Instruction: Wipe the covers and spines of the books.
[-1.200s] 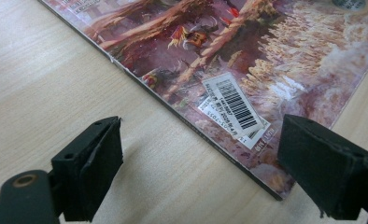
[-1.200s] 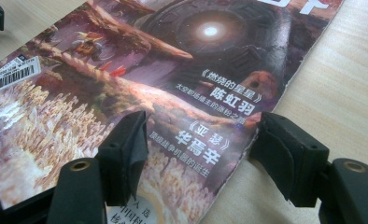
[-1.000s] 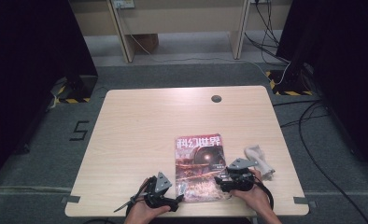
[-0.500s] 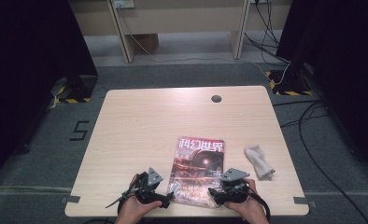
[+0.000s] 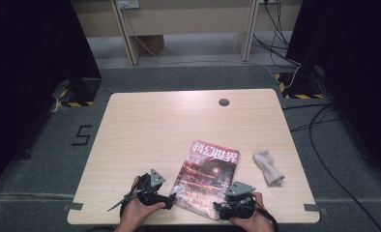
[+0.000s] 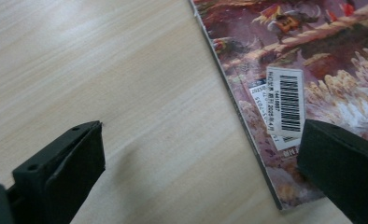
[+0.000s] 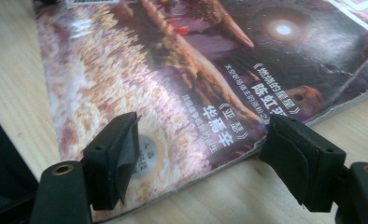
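The light wooden table (image 5: 169, 125) carries a magazine (image 5: 209, 174) at about five o'clock from its middle, lying flat and closed, its near edge close to the table's front edge. A crumpled whitish cloth (image 5: 269, 166) lies at three o'clock of the magazine, apart from it.

The left gripper (image 5: 175, 193) sits at the magazine's eight o'clock corner, its jaws wide apart: in the left gripper view one jaw is over bare wood and the other over the cover by the barcode label (image 6: 288, 106), so the bound edge runs between them, nothing pinched. The right gripper (image 5: 216, 207) is at the six o'clock edge; its jaws have just been opening and now stand wide, straddling the cover's lower edge without pressing it.

The step in hand looks like taking hold of the magazine's near edge. To do it well, one jaw should probably slip under the slightly lifted edge while the other stays on top, low and level, closing only once the paper is well between the pads.

The cover is glossy, dark red and gold, with white Chinese lettering and a pale glowing disc (image 7: 283, 29); its edge looks a little worn and curled.
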Demonstrator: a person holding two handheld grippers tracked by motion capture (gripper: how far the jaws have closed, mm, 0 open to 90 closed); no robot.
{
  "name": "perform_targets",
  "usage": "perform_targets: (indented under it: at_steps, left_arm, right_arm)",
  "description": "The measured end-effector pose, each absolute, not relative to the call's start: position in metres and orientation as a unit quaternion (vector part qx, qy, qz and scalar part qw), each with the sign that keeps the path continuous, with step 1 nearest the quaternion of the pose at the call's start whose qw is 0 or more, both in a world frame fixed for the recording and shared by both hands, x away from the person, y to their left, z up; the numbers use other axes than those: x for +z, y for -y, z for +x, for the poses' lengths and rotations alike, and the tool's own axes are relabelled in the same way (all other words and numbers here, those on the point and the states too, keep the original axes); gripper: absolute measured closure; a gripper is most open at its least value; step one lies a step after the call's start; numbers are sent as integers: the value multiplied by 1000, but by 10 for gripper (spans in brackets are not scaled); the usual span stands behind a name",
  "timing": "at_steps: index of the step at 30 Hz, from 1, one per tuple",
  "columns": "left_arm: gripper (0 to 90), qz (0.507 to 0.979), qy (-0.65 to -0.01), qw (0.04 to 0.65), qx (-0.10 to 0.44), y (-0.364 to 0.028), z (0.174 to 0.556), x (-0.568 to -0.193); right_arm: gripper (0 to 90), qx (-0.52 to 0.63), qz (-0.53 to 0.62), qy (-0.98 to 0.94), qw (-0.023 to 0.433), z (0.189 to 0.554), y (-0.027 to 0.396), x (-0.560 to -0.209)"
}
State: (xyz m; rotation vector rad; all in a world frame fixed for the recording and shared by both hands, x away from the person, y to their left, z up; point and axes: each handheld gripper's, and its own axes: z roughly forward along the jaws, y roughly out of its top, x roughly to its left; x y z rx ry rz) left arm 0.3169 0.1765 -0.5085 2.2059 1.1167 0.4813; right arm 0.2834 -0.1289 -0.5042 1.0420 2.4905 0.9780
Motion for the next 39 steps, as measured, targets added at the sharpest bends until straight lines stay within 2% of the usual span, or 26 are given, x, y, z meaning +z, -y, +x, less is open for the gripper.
perform_targets:
  at_steps: [4, 5, 8, 10, 18, 27, 35, 39]
  left_arm:
    - [3, 829, -429, 303, 192, -178, 323, -508]
    - [5, 828, -431, 309, 185, -179, 323, -509]
    - [90, 827, -429, 325, 166, -181, 321, -508]
    - [165, 826, -427, 332, 158, -183, 319, -507]
    - [168, 822, -421, 351, 153, -177, 301, -501]
    - [182, 838, -387, 361, 136, -146, 280, -504]
    - [186, 841, -383, 357, 140, -140, 282, -507]
    - [185, 844, -377, 355, 143, -136, 282, -508]
  right_arm:
    - [265, 334, 351, -865, 128, 279, 127, -503]
    - [294, 333, 348, -867, 127, 279, 128, -502]
    - [354, 338, 341, -867, 129, 282, 131, -499]
    - [343, 350, 347, -859, 140, 286, 136, -495]
    - [328, 371, 366, -836, 174, 319, 161, -485]
    - [327, 369, 392, -819, 195, 376, 161, -483]
    - [320, 359, 407, -817, 195, 415, 150, -493]
    - [313, 363, 422, -811, 179, 427, 151, -501]
